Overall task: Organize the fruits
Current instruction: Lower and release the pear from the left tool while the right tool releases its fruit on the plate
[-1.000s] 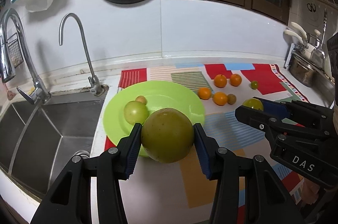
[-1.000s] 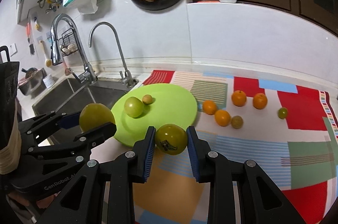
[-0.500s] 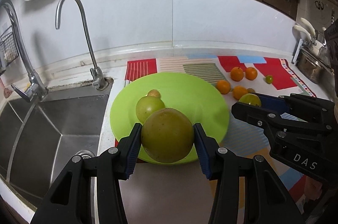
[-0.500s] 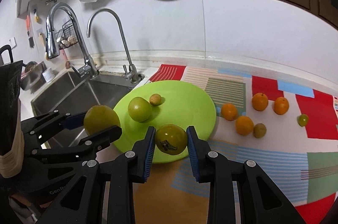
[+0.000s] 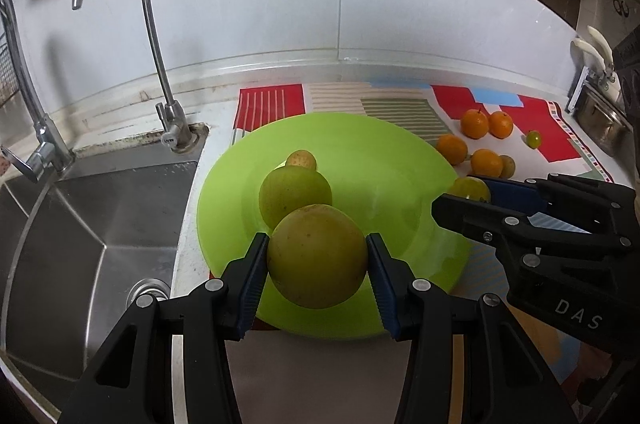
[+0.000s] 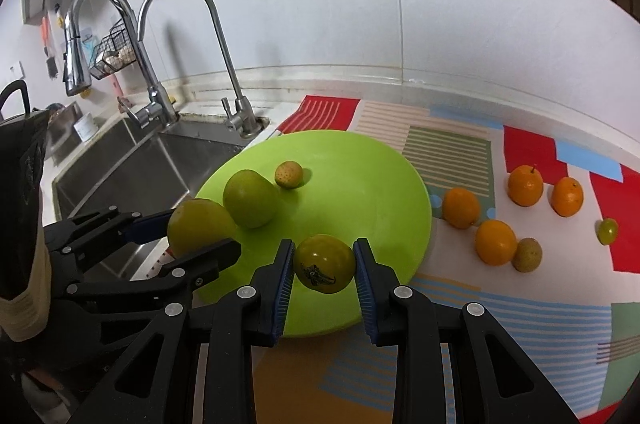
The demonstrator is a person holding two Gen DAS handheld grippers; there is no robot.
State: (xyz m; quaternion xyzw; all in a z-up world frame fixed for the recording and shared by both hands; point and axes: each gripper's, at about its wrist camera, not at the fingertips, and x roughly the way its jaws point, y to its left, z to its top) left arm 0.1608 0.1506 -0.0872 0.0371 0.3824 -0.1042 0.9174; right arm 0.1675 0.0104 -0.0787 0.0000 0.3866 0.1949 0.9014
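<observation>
Over the last second both grippers have carried their fruit from above the patterned mat in over the round lime-green plastic plate, so both pieces look nearly ready to be set down.

The left gripper, jaws clenched on a large round yellow-green fruit, hovers level over the plate's near rim by the sink-side edge of the counter, just short of a smaller green fruit already lying there.

The right gripper grasps a small green tomato over the plate's near right rim. Four small oranges wait on the mat.
</observation>
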